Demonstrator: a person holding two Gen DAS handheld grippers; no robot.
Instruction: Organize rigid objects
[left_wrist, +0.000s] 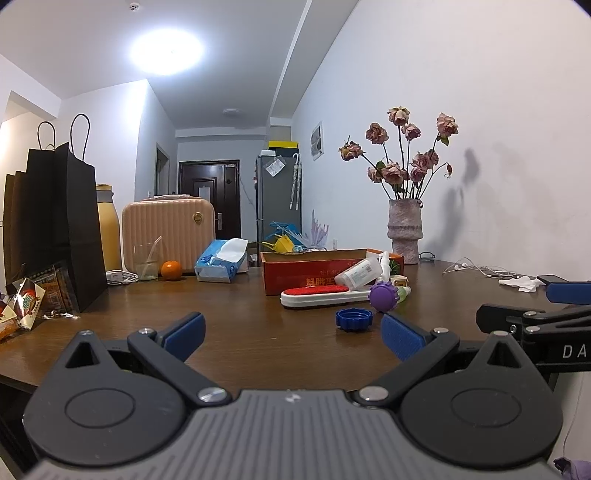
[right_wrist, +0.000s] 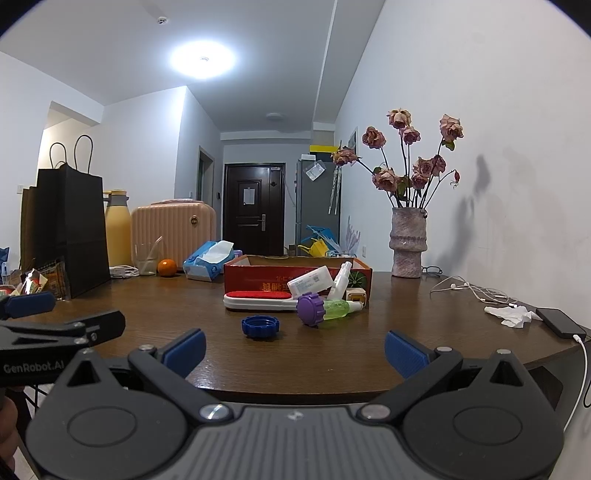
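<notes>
A red cardboard box (left_wrist: 310, 271) (right_wrist: 258, 277) stands open-topped in the middle of the brown table. Leaning against its front are a white bottle (left_wrist: 360, 274) (right_wrist: 310, 282), a white spray bottle (right_wrist: 340, 280) and a small cream cube (right_wrist: 355, 295). In front lie a white brush with a red pad (left_wrist: 317, 294) (right_wrist: 258, 298), a green bottle with a purple cap (left_wrist: 384, 295) (right_wrist: 317, 309) and a blue lid (left_wrist: 352, 319) (right_wrist: 260, 326). My left gripper (left_wrist: 291, 338) and right gripper (right_wrist: 293, 350) both hang open and empty near the table's front edge, short of the blue lid.
At the left stand black paper bags (left_wrist: 59, 229), snack packets (left_wrist: 26, 302), a yellow flask (right_wrist: 117, 229), a pink case (left_wrist: 168, 232), a glass (left_wrist: 146, 264), an orange (left_wrist: 171, 270) and a tissue pack (left_wrist: 221, 260). A flower vase (right_wrist: 408, 243), earphone cables (right_wrist: 472, 290), crumpled tissue (right_wrist: 511, 315) and a phone (right_wrist: 559, 323) lie right.
</notes>
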